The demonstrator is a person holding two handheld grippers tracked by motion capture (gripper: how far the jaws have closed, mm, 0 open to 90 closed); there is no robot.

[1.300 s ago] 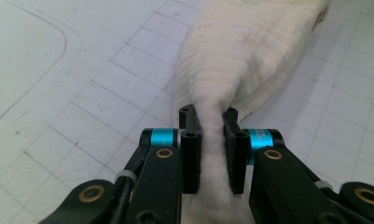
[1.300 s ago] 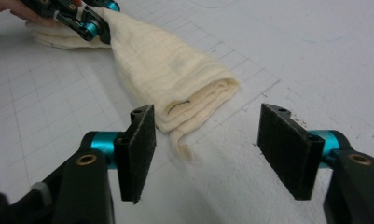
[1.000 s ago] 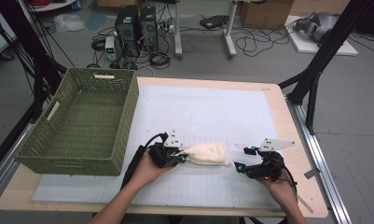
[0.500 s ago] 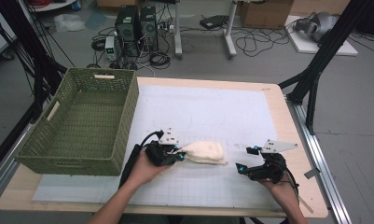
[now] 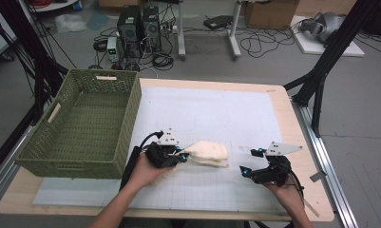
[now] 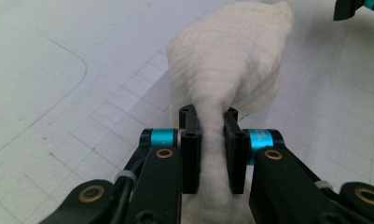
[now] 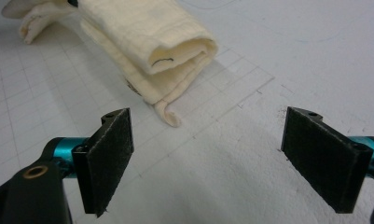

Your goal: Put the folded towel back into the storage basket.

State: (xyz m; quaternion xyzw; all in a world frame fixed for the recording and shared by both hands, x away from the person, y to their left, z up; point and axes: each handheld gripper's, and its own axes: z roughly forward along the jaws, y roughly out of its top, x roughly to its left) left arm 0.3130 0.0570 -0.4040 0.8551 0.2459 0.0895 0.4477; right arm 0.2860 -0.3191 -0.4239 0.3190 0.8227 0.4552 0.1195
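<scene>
A cream folded cloth (image 5: pixel 207 153) lies on the white gridded mat near the table's front middle. My left gripper (image 5: pixel 182 156) is shut on the cloth's left end. In the left gripper view the fabric (image 6: pixel 231 60) is pinched into a narrow neck between the two pads (image 6: pixel 190 149). My right gripper (image 5: pixel 249 160) rests to the right of the cloth, apart from it, pointing at its rolled end (image 7: pixel 142 37). Its jaws have just been opening and stand wide apart (image 7: pixel 217 154) with nothing between them.
A green woven basket (image 5: pixel 126 118), with nothing inside, stands on the left of the table, close to my left hand. The white mat (image 5: pixel 216 109) stretches back behind the cloth. A black frame strut (image 5: pixel 321 80) rises past the table's right edge.
The left gripper has shifted slightly to the left with the cloth in it. The right hand has kept its place, its jaws a little wider.
</scene>
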